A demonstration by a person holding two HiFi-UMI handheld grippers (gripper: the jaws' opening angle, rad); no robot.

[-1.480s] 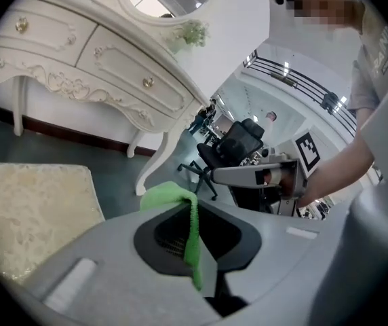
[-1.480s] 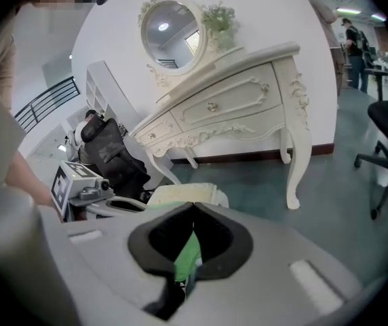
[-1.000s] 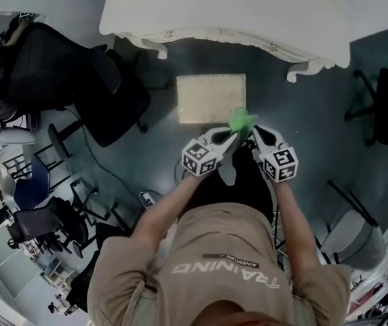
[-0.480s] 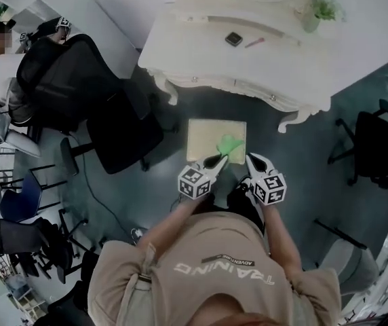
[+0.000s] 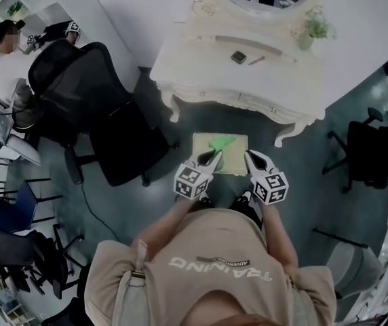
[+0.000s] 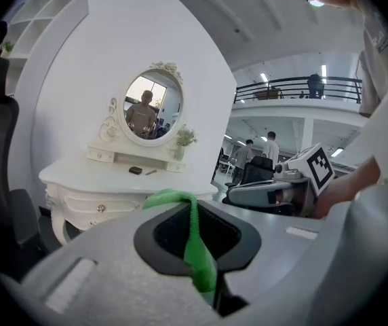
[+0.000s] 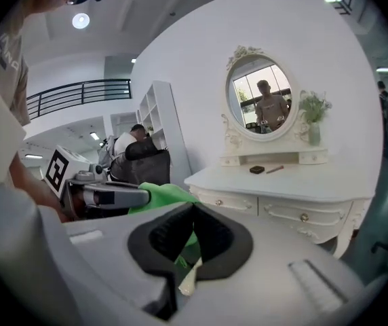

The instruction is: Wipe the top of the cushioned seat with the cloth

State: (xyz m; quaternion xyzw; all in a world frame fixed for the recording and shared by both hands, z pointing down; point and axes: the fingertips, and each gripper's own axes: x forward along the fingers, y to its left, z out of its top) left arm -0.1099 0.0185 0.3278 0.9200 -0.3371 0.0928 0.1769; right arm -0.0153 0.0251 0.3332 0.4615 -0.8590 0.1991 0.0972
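Green cloth [image 5: 221, 142] draped on the cream cushioned seat [image 5: 233, 163], toward its 12 o'clock edge, one end pinched in the left tool [image 5: 212, 156]. In the left gripper view, clenched on a green fold running up between the pads and spilling over at 11 o'clock. Held by an edge, probably so the rest trails flat on the cushion and can be dragged.

Right tool [image 5: 250, 156] at 3 o'clock of the left one, near it, over the seat's 3 o'clock side. Pressed closed in its own view, tips meeting. Green and a cream sliver visible through the gap below, but apparently behind the pads, not gripped. Likely kept close as a spare, or to steady.

Both tools aimed at 12 o'clock, toward the white dressing surface [image 5: 207, 66] with its oval mirror [image 7: 262, 97]. On top, a small dark item [image 5: 238, 57], a pen [image 5: 256, 60], and a potted plant [image 5: 309, 29] at 1 o'clock. Seat set just in front of that surface, at its 6 o'clock. Black office chair [image 5: 99, 107] at 10 o'clock, well apart, no obstacle.

Judged early in the wipe: cloth bunched on the far half, 6 o'clock half bare. Next needs a pull toward 6 o'clock with downward pressure. Risk: cloth bunching or skating instead of rubbing, since held at one end only.
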